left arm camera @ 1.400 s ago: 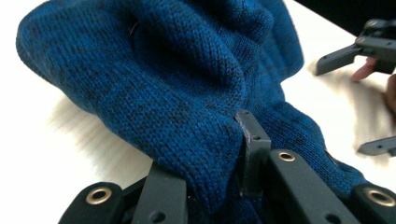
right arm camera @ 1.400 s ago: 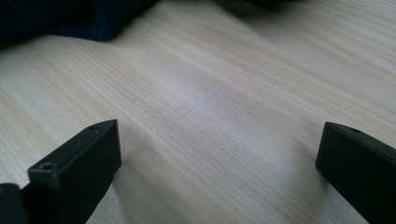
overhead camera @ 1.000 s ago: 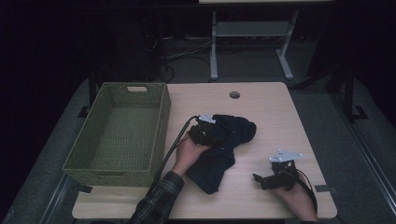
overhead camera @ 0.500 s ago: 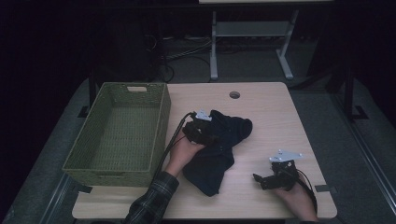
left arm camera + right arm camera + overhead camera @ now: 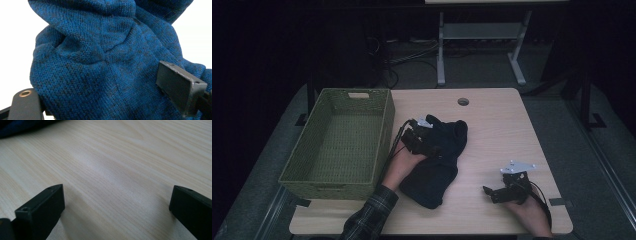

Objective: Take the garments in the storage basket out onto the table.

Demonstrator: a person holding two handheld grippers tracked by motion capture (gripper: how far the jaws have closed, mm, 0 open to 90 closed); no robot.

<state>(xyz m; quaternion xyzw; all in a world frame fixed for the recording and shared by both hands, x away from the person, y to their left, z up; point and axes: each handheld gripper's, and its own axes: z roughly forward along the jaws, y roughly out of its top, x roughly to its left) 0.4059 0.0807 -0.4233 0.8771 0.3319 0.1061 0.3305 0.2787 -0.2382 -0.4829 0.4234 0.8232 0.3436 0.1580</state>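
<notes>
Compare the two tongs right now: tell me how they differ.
The left tongs sit on the blue knit garment, jaws spread around a bunch of it; the right tongs have nothing but bare table between their jaws. The left tongs lie mid-table beside the green basket; the right tongs rest near the front right edge. Both stand open.

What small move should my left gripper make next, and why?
Probably close the left gripper on the blue sweater: its jaws stand apart with knit bunched between them. The empty basket sits just to the left, and the right gripper rests open over bare table.
</notes>
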